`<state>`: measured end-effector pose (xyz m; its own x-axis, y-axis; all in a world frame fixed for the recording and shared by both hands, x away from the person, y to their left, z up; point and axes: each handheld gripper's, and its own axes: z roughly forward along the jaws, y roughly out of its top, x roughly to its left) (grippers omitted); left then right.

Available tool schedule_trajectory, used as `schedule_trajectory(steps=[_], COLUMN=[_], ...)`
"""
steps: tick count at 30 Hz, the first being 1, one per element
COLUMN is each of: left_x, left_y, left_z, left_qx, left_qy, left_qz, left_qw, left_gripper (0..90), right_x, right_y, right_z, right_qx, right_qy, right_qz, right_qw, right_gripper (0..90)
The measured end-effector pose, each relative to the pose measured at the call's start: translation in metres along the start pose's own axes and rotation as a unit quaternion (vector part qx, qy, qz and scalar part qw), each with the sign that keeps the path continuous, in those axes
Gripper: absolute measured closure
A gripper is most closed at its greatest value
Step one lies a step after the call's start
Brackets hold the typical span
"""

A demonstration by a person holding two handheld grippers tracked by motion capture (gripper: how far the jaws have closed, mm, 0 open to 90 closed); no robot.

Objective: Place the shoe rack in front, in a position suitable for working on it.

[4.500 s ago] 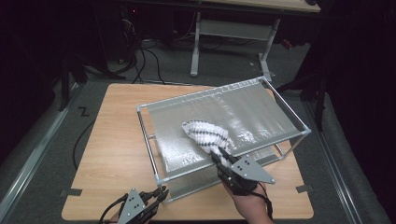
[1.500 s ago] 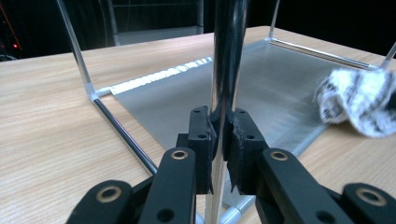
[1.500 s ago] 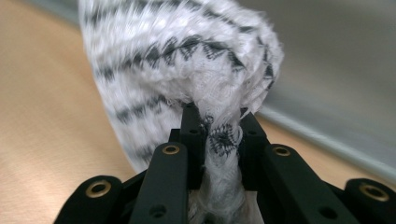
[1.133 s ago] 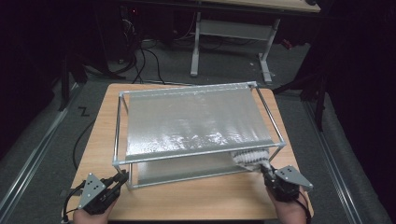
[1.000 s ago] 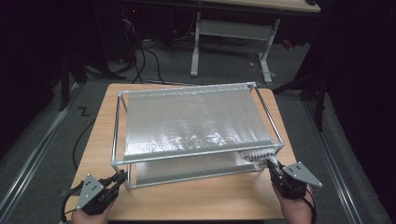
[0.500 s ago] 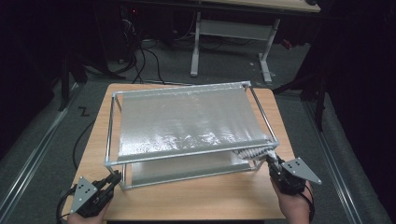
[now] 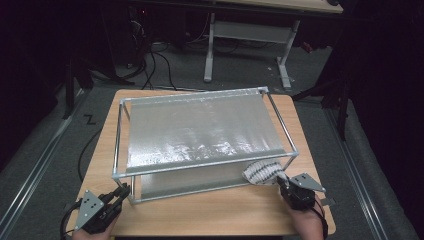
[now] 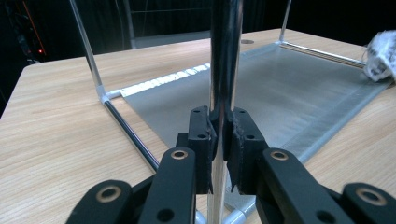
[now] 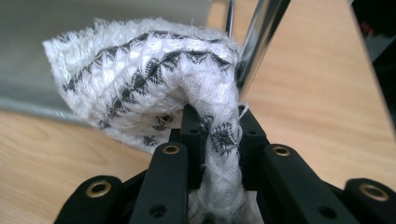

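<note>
Since the earlier frame the rack (image 7: 200,135) has swung square to the table (image 7: 210,212), and the cloth (image 7: 262,171) has gone from the top sheet to the near right corner, where I am now bringing it down under the top rail. I am holding it in my right gripper (image 7: 284,184), jaws clamped on a bunched fold of the cloth (image 9: 140,88); the rest is hanging far and left of the jaws, just beside the near right post (image 9: 259,42), its long axis running left and away toward the lower sheet (image 8: 289,88). My left gripper (image 7: 120,194) is pinching the near left post (image 8: 223,60), jaws shut hard on the tube, steadying the frame. The right hand is the nearer one by far; the left is well apart, across the rack's whole near side. What the next move turns on, I judge: the cloth is lying between the post and the lower sheet's near edge, so I am needing to carry it left and far, past that post, without snagging.
</note>
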<state>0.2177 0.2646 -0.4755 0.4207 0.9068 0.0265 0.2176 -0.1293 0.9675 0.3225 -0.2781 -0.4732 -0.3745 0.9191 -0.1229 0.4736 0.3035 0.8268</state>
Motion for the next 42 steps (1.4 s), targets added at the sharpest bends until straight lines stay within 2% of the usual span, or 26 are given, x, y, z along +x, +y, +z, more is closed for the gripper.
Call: schedule_trajectory(steps=[3, 6, 12, 13, 17, 21, 22, 23, 25, 26, 30, 32, 36, 42], left_x=[0.000, 0.000, -0.001, -0.001, -0.001, -0.001, -0.001, -0.001, -0.001, -0.001, -0.001, -0.001, -0.001, -0.001], left_y=[0.000, 0.000, 0.000, 0.000, 0.000, 0.000, 0.000, 0.000, 0.000, 0.000, 0.000, 0.000, 0.000, 0.000], left_z=[0.000, 0.000, 0.000, -0.001, -0.001, -0.001, -0.001, -0.001, -0.001, -0.001, -0.001, -0.001, -0.001, -0.001], left_qx=[0.001, 0.001, 0.000, 0.000, -0.001, 0.000, 0.000, 0.000, 0.000, 0.000, 0.002, 0.002, 0.002, 0.003], left_qy=[0.000, 0.000, 0.001, 0.001, 0.001, 0.000, 0.000, 0.000, 0.000, 0.000, -0.001, -0.001, -0.002, -0.001], left_qz=[0.000, 0.000, -0.002, -0.002, -0.002, -0.002, -0.002, -0.002, -0.001, -0.001, 0.000, 0.001, 0.002, 0.002], left_qw=[1.0000, 1.0000, 1.0000, 1.0000, 1.0000, 1.0000, 1.0000, 1.0000, 1.0000, 1.0000, 1.0000, 1.0000, 1.0000, 1.0000], left_gripper=[80.5, 80.4, 80.5, 80.5, 80.5, 80.5, 80.5, 80.5, 80.5, 80.5, 80.5, 80.5, 80.5, 80.5], right_x=[0.001, 0.001, 0.002, 0.002, 0.001, 0.001, 0.001, 0.001, 0.001, 0.001, 0.000, -0.002, -0.004, -0.001], right_y=[-0.006, -0.010, -0.010, -0.007, 0.003, 0.016, 0.016, 0.023, 0.025, 0.031, 0.037, 0.036, 0.029, 0.016], right_z=[0.008, 0.013, 0.013, 0.008, -0.007, -0.025, -0.025, -0.035, -0.039, -0.049, -0.062, -0.060, -0.049, -0.024], right_qx=[0.029, 0.040, 0.038, 0.023, -0.012, -0.057, -0.057, -0.082, -0.089, -0.113, -0.138, -0.137, -0.114, -0.062], right_qy=[0.006, 0.008, 0.001, -0.005, -0.014, -0.027, -0.027, -0.035, -0.036, -0.041, -0.046, -0.046, -0.042, -0.030], right_qz=[0.000, -0.003, -0.005, -0.004, -0.004, -0.004, -0.004, -0.005, -0.005, -0.003, 0.001, 0.002, 0.003, 0.000], right_qw=[0.9996, 0.9992, 0.9992, 0.9997, 0.9998, 0.9980, 0.9980, 0.9960, 0.9954, 0.9928, 0.9893, 0.9895, 0.9926, 0.9976], right_gripper=[78.0, 78.1, 78.1, 78.1, 78.0, 77.9, 77.9, 77.9, 77.9, 77.9, 77.9, 77.9, 77.9, 77.9])
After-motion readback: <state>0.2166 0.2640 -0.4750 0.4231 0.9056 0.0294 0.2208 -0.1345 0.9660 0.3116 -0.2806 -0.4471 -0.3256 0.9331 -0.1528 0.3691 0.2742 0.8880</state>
